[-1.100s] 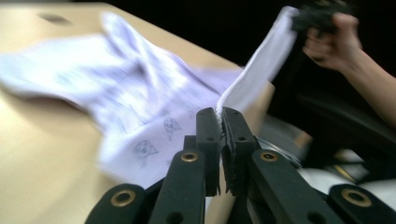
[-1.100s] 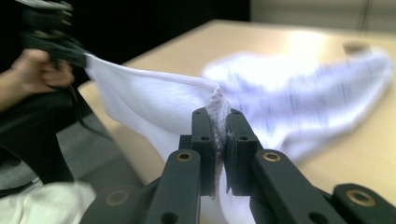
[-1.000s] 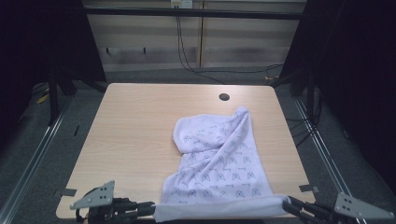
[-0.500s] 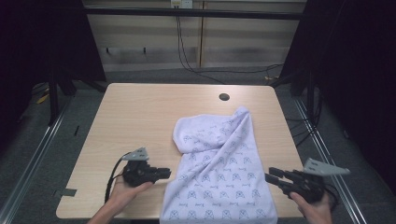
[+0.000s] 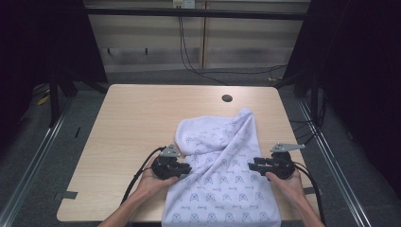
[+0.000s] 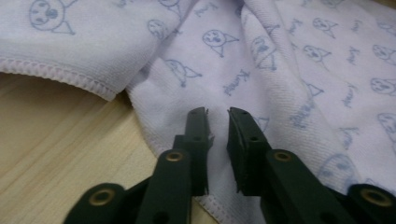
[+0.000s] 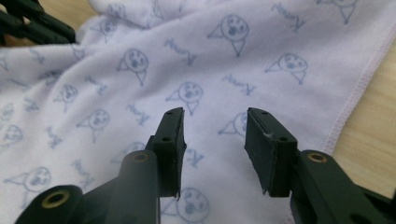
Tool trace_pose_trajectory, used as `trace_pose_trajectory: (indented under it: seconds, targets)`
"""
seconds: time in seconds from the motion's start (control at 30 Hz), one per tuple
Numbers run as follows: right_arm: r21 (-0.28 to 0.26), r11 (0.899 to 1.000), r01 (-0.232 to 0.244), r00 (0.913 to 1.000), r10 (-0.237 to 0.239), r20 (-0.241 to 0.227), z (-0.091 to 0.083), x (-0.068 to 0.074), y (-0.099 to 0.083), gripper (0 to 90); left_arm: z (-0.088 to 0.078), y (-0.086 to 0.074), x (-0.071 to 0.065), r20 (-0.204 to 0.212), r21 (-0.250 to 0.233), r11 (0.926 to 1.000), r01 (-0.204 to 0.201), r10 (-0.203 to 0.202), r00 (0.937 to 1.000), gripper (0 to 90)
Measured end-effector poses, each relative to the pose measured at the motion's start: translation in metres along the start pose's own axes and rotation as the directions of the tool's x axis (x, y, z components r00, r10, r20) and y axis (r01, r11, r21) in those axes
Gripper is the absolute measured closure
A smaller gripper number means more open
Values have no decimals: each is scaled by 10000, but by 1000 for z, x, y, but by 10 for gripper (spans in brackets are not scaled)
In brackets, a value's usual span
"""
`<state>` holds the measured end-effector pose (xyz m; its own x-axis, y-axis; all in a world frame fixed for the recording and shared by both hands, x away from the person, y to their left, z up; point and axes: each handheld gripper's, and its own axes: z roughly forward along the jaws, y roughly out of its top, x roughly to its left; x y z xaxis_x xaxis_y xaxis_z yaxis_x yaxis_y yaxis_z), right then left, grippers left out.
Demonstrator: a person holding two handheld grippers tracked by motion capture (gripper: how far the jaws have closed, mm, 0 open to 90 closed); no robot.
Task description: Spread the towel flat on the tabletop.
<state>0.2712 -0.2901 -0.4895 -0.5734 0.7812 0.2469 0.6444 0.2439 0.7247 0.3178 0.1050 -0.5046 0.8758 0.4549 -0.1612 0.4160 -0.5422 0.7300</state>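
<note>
The patterned towel (image 5: 222, 179) lies rumpled on the worktop (image 5: 132, 118), near edge overhanging. The left tool (image 5: 185, 169) has just been closing, a narrow gap remaining; the right tool (image 5: 252, 165) has been opening. Neither grips cloth. Pinch only the hem at both side edges, evenly.

The cloth (image 5: 222, 179) is pale lilac-white, printed all over with small blue cartoon faces and script. The counter (image 5: 137, 118) is light wood-grain. Both claws are black.
</note>
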Motion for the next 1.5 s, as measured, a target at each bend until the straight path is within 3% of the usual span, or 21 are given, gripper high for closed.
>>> trace_pose_trajectory:
  seconds: [0.1,0.17,0.23,0.27,0.33,0.43,0.47,0.53,0.67,0.83,0.97,1.07,1.1,1.13,1.17,1.2,1.23,1.27,1.3,1.4,1.5]
  targets:
    - [328,9990,289,9990,-300,327,6,2,-4,559,-9,-3,9,-674,141,9998,163,-153,9976,900]
    - [335,9991,264,9990,-275,339,6,2,-4,558,-14,-6,14,-807,112,9989,452,-442,9958,900]
    - [407,9988,282,9989,-296,367,8,3,-5,559,-25,-13,27,-1079,-4,9962,871,-867,9904,900]
    - [497,9983,305,9986,-326,405,9,4,-6,558,-38,-22,41,-1408,-33,9927,1208,-1200,9827,900]
    - [570,9970,515,9974,-542,468,12,6,-8,555,-48,-31,50,-1168,-194,9875,1565,-1577,9806,900]
    - [590,9962,636,9964,-667,520,13,8,-7,596,-51,-35,50,-901,-302,9859,1647,-1668,9819,900]
    - [821,9923,930,9919,-994,786,10,12,-9,715,-49,-35,45,-788,-284,9859,1652,-1669,9828,876]
    - [1067,9887,1055,9910,-1135,714,4,14,-12,830,-45,-32,36,-592,-151,9909,1335,-1341,9892,874]
    - [1207,9905,656,9973,-693,261,-11,19,-26,875,-42,-31,20,-104,169,9956,924,-923,9957,896]
    - [1774,9811,772,9962,-685,-544,-38,35,-50,879,-44,-34,0,430,533,9955,788,-811,9958,900]
    - [2198,9655,1394,9830,-1082,-1482,-47,56,-62,873,-52,-42,-21,1169,927,9941,558,-665,9909,900]
    - [1910,9713,1415,9817,-1130,-1530,-48,59,-60,826,-57,-47,-28,1431,1127,9923,511,-671,9874,900]
    - [1283,9844,1202,9828,-998,-1554,-48,53,-53,770,-62,-50,-29,1570,858,9943,639,-768,9846,889]
    - [1283,9844,1202,9828,-998,-1554,-48,53,-53,770,-62,-50,-29,1570,858,9943,639,-768,9846,855]
    - [1114,9876,1106,9863,-952,-1347,-47,50,-48,762,-66,-50,-28,1631,600,9951,790,-879,9827,855]
    - [622,9936,940,9899,-867,-1119,-42,39,-37,727,-74,-45,-24,1636,-103,9945,1040,-1009,9813,800]
    - [549,9947,872,9917,-815,-995,-39,36,-33,715,-74,-45,-24,1636,-103,9945,1040,-1009,9813,784]
    - [453,9950,890,9933,-853,-776,-34,30,-26,699,-80,-40,-15,1245,-743,9895,1238,-1140,9857,759]
    - [453,9950,890,9933,-853,-776,-34,30,-26,699,-80,-40,-15,1245,-743,9895,1238,-1140,9857,728]
    - [376,9954,887,9960,-881,-162,-12,15,-4,644,-81,-31,4,384,-1578,9750,1563,-1521,9876,623]
    - [353,9966,750,9972,-752,44,4,8,11,625,-70,-25,13,-171,-1303,9797,1522,-1557,9877,529]
